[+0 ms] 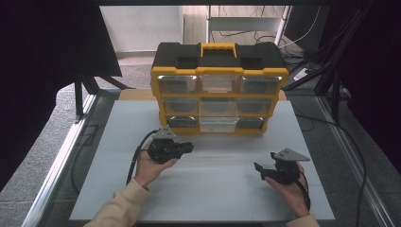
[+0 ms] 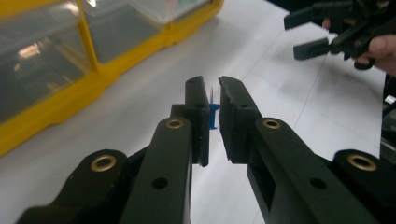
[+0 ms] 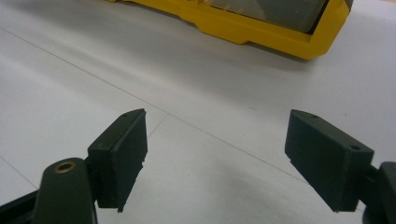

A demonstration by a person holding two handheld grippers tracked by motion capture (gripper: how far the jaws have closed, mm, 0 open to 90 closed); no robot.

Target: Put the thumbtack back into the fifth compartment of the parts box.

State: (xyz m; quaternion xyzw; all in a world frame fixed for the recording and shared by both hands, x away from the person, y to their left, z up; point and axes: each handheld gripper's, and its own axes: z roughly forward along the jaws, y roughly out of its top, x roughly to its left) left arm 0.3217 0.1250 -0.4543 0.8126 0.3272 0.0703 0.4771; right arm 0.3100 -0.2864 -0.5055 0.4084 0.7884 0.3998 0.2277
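A yellow and black organizer case with clear drawers stands upright at the back middle of the white tabletop. My left gripper hovers just in front of the case's lower left corner, pointing right. In the left gripper view its jaws are shut on a small blue part, which is mostly hidden between the pads. My right gripper is held low at the front right. It stands open above bare tabletop with nothing between its fingers. The case's yellow base lies ahead of it.
The left gripper view has the case's bottom drawers close on the left and the other hand's open gripper at the top right. Beyond the table's edges are metal frame rails, cables and dark curtains.
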